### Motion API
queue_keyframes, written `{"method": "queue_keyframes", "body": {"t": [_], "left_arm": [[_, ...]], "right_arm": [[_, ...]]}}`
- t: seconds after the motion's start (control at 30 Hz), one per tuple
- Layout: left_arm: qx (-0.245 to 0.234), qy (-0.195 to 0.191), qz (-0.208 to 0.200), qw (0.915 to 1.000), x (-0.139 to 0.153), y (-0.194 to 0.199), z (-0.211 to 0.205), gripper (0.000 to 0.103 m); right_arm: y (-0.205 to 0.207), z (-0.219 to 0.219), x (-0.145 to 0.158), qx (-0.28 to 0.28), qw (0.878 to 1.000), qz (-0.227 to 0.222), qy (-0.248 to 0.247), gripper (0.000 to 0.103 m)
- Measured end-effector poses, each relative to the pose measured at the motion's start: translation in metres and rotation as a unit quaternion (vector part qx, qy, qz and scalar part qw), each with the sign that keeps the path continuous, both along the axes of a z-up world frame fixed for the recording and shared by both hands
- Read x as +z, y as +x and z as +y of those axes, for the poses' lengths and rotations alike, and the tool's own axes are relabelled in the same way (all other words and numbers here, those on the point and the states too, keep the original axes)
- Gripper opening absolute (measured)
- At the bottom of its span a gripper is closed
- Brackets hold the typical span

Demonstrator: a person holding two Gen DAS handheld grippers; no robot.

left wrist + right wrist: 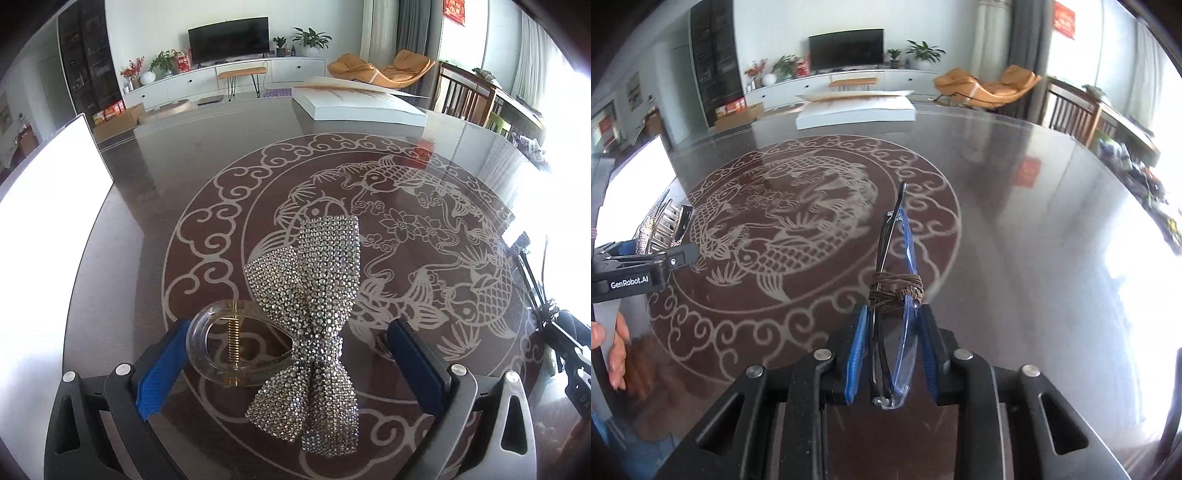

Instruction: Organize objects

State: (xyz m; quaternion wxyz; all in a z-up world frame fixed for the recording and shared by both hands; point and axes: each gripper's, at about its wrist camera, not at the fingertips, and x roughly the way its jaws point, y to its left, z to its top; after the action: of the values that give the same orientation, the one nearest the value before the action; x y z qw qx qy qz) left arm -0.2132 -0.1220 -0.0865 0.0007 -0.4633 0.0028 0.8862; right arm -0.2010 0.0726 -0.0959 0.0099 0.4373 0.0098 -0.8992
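Between the blue pads of the left gripper (295, 365) sits a rhinestone bow hair clip (314, 314), its clear plastic loop and gold spring toward the left pad. The jaws stand wide apart; the loop lies against or just beside the left pad, the right pad is clear of the bow, and whether anything is actually gripped cannot be told. The near end of the bow hides part of the surface (155, 192) below it, a dark glossy top printed with pale carp and cloud scrolls.

From the right wrist view, the right gripper (892, 354) has its jaws drawn in close on folded glasses (895, 314) held edge-on, with a brown cord wound round their middle; the near lens end is hard to read against the pads. At the far left of that view the left gripper shows again, cut off by the frame, with "GenRobot.AI" legible on its body and fingers of a hand (613, 347) beneath it.

A white box (362, 103) lies at the far edge of the surface. Glare washes out a white panel (48, 206) on the left. Red wall signs farther off are too blurred to read.
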Motion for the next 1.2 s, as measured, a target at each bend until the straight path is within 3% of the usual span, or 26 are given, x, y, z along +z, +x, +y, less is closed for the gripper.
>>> {"method": "queue_keyframes", "body": {"t": [0.07,0.13,0.2,0.27,1.2], "left_arm": [[-0.002,-0.002,-0.003,1.0,0.0006,-0.0022,0.0008,0.103],[-0.015,-0.015,-0.007,0.9998,0.0025,-0.0054,0.0049,0.103],[-0.027,-0.018,-0.004,0.9995,0.0036,-0.0061,0.0052,0.103],[-0.022,0.004,-0.001,0.9997,0.0004,-0.0045,-0.001,0.103],[-0.013,0.0,0.005,0.9999,-0.0002,-0.0046,0.0012,0.103]], "right_arm": [[-0.0046,0.0026,-0.003,-0.009,1.0,-0.019,0.0,0.09],[-0.0065,0.0047,-0.0039,-0.007,1.0,-0.028,-0.002,0.098],[-0.0085,0.0046,-0.0043,-0.005,1.0,-0.03,0.0,0.1],[-0.0084,0.0056,-0.0058,-0.001,1.0,-0.031,-0.002,0.102],[-0.0088,0.0042,-0.0078,0.0,0.999,-0.033,-0.001,0.103]]}}
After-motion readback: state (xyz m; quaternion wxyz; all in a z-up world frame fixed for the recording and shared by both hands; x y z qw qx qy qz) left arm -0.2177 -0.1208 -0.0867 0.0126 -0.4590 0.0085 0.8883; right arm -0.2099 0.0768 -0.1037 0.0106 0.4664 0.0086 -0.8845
